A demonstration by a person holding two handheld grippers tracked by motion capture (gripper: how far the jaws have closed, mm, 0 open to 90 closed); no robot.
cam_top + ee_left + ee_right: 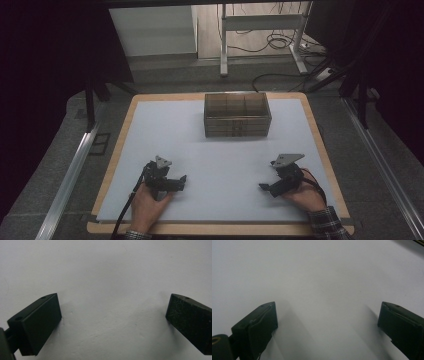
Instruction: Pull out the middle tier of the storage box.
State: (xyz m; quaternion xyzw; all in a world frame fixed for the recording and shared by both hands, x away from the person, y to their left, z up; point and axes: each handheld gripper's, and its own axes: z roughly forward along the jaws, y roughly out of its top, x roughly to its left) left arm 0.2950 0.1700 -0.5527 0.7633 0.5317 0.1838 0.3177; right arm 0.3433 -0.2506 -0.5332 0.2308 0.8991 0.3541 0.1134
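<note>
Nothing started as far as I can judge: your left gripper [181, 181] and right gripper [265, 188] rest low in frame, jaws spread, empty. The compartmented box [237, 115] sits upper centre on the white mat [220, 160], apparently empty.

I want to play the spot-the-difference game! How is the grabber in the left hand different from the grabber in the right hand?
The left gripper lies near the mat's left front corner and points right; the right gripper lies near the right front corner and points left, so they face each other. The left gripper's grey plate looks smaller and squatter; the right gripper's grey plate looks longer. Both are black, open, empty and low over the white mat, each held by one hand.
</note>
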